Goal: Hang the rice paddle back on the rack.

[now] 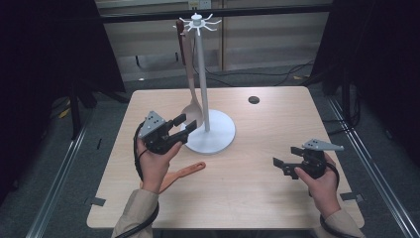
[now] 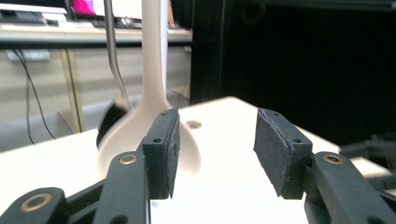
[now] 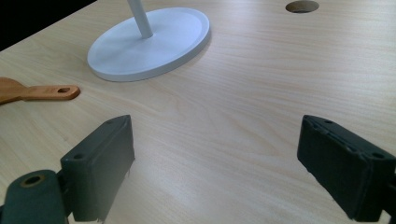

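Note:
A white hook stand (image 1: 202, 74) rises from its round base (image 1: 218, 136) at mid-table. A pale spoon (image 1: 190, 94) hangs from one of its top hooks, bowl downward. My left gripper (image 1: 184, 126) is open right at that bowl. In the left gripper view the spoon (image 2: 152, 56) stands just beyond the left pad (image 2: 161, 149), its bowl reaching partly into the gap of the gripper (image 2: 215, 154). An orange spatula (image 1: 185, 171) lies flat beneath the left hand. My right gripper (image 1: 285, 157) hovers open and empty over the right side of the table (image 1: 257, 193).
The right gripper (image 3: 224, 172) looks across bare wood at the stand base (image 3: 149, 42), the spatula handle (image 3: 42, 91) and a round cable hole (image 3: 302, 6). That hole (image 1: 253, 99) lies at the table's far middle. Dark curtains flank the table.

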Tool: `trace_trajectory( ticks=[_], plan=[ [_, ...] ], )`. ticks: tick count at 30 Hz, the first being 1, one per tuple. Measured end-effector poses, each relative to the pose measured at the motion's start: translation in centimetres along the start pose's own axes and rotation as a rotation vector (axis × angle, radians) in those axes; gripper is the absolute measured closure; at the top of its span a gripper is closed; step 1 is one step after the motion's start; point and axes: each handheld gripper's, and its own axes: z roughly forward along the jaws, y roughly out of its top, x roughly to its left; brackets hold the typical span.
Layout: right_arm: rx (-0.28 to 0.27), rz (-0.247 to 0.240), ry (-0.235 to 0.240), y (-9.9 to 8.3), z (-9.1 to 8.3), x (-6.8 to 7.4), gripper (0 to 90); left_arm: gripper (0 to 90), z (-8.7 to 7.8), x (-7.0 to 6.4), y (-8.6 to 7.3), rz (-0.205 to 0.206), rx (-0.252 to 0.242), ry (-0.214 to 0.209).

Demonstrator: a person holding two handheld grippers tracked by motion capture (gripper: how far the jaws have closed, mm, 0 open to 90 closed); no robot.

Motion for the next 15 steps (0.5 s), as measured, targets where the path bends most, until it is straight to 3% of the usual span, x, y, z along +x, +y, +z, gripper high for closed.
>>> trace_trajectory(
  ticks=[6,10,15],
  plan=[
    [0.005,0.0,-0.001,0.0,0.0,0.0,10.1,47.8,-0.4,0.5,-2.1,0.001,0.105,0.003],
    [0.006,-0.003,-0.004,-0.1,0.1,0.0,10.1,47.6,-0.7,0.8,-3.2,-0.022,0.131,-0.006],
    [0.009,-0.004,-0.006,-0.1,0.1,0.0,10.0,46.2,-1.0,1.0,-4.5,-0.007,0.194,-0.008]
  ],
)
